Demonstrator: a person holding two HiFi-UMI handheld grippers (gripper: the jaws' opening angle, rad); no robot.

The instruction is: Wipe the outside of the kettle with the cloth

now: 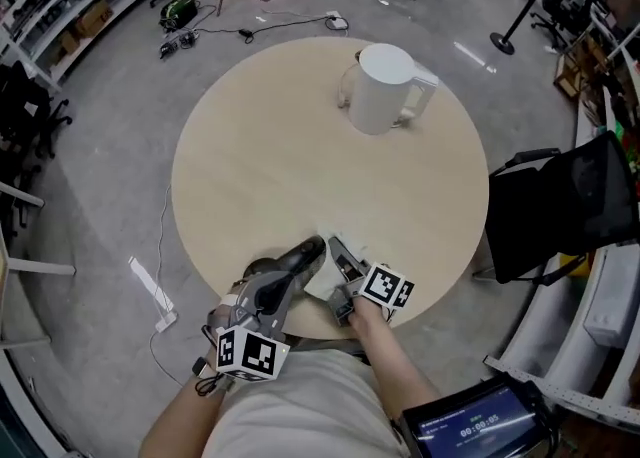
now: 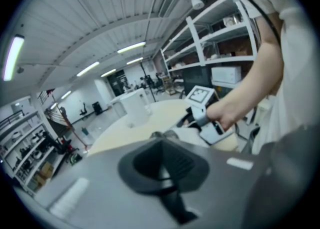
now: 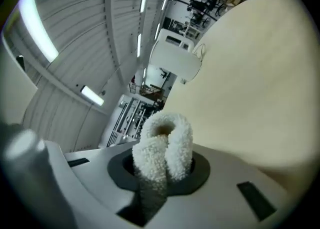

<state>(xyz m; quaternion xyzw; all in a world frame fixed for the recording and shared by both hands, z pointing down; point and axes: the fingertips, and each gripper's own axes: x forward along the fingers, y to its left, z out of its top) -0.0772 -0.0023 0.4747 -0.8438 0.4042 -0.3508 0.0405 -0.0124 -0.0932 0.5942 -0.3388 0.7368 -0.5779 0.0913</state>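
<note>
The white kettle [image 1: 382, 89] stands upright on the round, pale wood counter [image 1: 250, 166], near its far edge and a little right of centre. Its handle faces right and its lid is down. Nothing touches it.

The cloth [image 3: 165, 145], a white fluffy piece folded into a loop, is clamped between the jaws of the right gripper [image 1: 338, 248]. The right gripper view shows the loop sticking up out of the closed jaws, with the kettle [image 3: 175, 60] far off behind it. This gripper hangs over the near edge of the counter, well apart from the kettle.

The left gripper [image 1: 310, 249] is just beside it at the same near edge, and the two tips almost meet. Its jaws are together with nothing between them. Its own view shows the person's hand [image 2: 235, 108] holding the right gripper.

Off the counter's right edge stands a black chair [image 1: 560, 206].
</note>
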